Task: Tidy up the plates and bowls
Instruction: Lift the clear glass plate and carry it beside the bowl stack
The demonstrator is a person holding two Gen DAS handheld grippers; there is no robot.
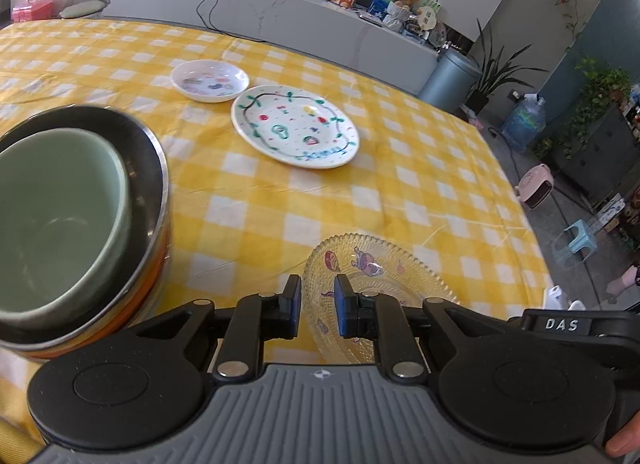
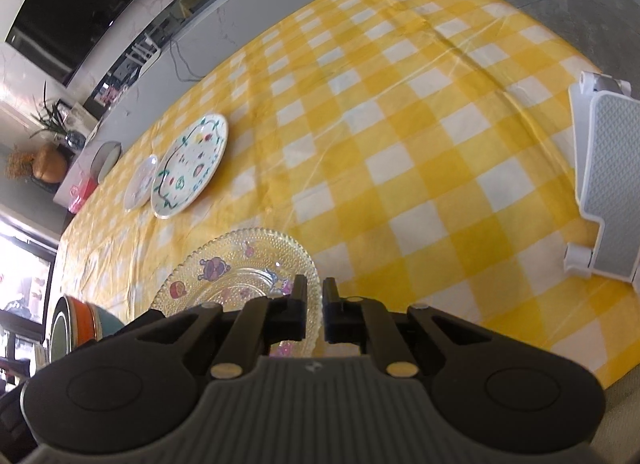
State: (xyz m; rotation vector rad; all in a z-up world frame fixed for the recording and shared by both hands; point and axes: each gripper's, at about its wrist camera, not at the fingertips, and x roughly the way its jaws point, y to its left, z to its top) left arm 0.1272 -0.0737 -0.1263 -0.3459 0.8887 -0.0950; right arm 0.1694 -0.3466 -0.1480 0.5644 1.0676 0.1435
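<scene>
Item: clear glass plate (image 2: 240, 268), beaded rim, cartoon prints; the landmark for all entries below

- Right tongs (image 2: 315, 312): narrow gap between the tips, straddling the near rim of the glass plate; whether they actually pinch the rim cannot be told
- Left tongs (image 1: 317, 310): spread, holding nothing, hovering over the glass plate's near edge
- White plate with green vine border (image 1: 295, 125): beyond the glass plate, well apart, flat on the yellow checked surface (image 1: 400, 191)
- Small white dish (image 1: 209, 79): just behind the vine plate, farthest from the glass plate
- Green bowl (image 1: 56, 219): nested in a steel-rimmed bowl (image 1: 154, 167) with orange sides, beside the glass plate on its left
- White rack (image 2: 604, 183): well to the right of the glass plate

Risk, as judged: a thin-edge grip on smooth glass may slip or tip the plate when lifted; both tongs crowd the same rim and could knock together

Obscured: the plate's near rim lies under both tools; the bowl stack and the rack are cut off by the frame
</scene>
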